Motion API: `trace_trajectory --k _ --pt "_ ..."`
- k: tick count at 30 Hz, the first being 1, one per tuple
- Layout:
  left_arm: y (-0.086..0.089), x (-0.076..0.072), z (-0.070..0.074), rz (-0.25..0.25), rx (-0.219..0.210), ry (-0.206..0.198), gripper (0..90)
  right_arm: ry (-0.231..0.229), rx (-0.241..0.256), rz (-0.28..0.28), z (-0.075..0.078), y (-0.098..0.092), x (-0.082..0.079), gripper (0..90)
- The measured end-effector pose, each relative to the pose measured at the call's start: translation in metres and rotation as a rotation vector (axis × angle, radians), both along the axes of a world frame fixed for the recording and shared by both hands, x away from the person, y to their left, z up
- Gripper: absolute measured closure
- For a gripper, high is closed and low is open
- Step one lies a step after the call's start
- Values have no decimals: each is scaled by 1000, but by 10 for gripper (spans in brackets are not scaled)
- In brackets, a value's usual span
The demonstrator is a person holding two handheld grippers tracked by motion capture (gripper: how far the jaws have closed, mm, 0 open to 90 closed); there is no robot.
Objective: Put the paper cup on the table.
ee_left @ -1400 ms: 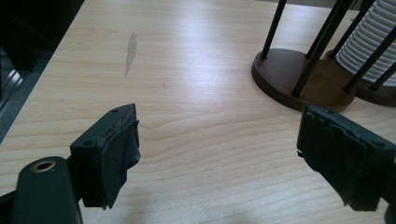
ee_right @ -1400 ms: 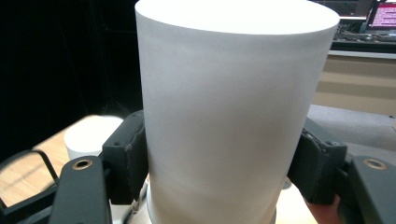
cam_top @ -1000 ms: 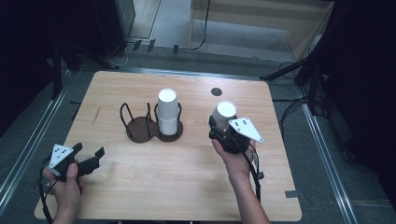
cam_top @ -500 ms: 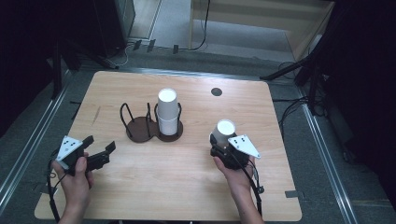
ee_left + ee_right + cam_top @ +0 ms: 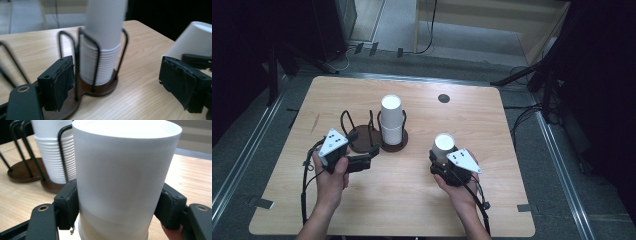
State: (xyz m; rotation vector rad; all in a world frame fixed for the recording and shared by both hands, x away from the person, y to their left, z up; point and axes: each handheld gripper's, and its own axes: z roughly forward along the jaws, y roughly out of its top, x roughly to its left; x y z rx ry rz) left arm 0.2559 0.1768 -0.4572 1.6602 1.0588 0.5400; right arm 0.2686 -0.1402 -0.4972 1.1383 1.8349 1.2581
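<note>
A tall stack of white paper cups [image 5: 391,120] [image 5: 105,50] [image 5: 53,152] stands bottom up in the right ring of a dark wire holder [image 5: 362,140] [image 5: 100,88]; the holder's left ring is empty. My right gripper [image 5: 443,159] [image 5: 120,205] is shut on a single white cup [image 5: 444,143] [image 5: 122,177], also bottom up, right of the holder and near the table. That cup [image 5: 192,37] appears at the right edge of the left gripper view. My left gripper [image 5: 366,159] [image 5: 120,87] is open at the holder's near side, with its jaws toward the base and nothing between them.
The wooden table [image 5: 492,210] has a small black round mark [image 5: 443,98] at the back. Dark floor, metal rails and cables surround the table. Bare wood lies in front of both hands and at the far right.
The right gripper has carried the cup away from the stack, toward the near side. The left gripper has moved right and forward up to the holder's base.
</note>
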Motion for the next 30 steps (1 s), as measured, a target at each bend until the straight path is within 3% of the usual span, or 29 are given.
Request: trace_trajectory --k 5,6,7,8,11,12,22,30 --pt "-10 1 0 -67 9 8 133 3 -32 35 -6 9 -4 293" --pt "-13 1 -1 -101 0 22 132 6 -43 47 -9 14 -6 294" --pt "-13 1 -1 -101 0 22 132 6 -43 47 -9 14 -6 294" --pt "-17 1 -1 -138 -3 35 132 0 -71 71 -13 22 -9 294" --pt "-23 0 0 -166 13 55 133 -3 -96 91 -17 28 -11 294" --pt "-29 -1 -1 -199 16 79 137 -7 -114 118 -20 34 -15 295" --pt "-53 -4 -9 -285 76 123 177 -65 -220 182 -27 55 -27 297" --pt "-64 -5 -14 -327 94 135 216 -75 -224 218 -28 60 -30 299"
